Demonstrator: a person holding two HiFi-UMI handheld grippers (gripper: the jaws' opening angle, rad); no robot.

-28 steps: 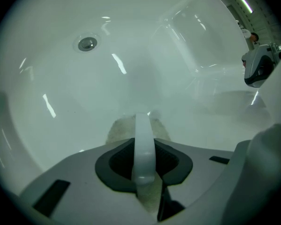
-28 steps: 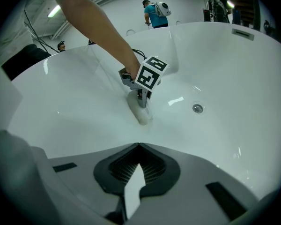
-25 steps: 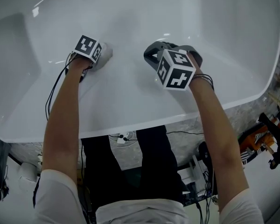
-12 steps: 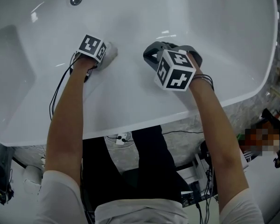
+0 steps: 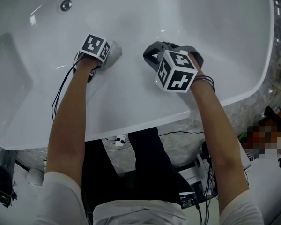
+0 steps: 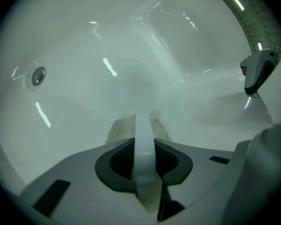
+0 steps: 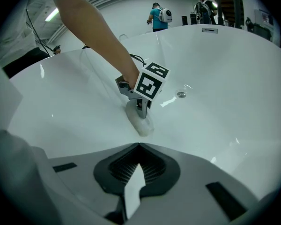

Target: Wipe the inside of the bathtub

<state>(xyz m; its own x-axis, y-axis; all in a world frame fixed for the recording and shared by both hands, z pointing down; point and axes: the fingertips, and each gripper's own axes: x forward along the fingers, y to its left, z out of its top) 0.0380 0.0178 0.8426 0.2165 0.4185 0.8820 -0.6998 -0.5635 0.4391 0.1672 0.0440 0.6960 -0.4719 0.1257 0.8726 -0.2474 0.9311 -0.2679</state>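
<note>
Head view: cloth (image 5: 114, 51) partly hidden

Head view is taken from overhead, faced steeply down into the bathtub (image 5: 145, 102) at mid distance. Left gripper view is set just behind its own jaws, very close to the tub wall, faced along it toward the drain (image 6: 38, 75). Right gripper view is faced across the tub at the left gripper (image 7: 141, 110) and cloth (image 7: 139, 123). Both, plus the drain, are shared with head view.
</note>
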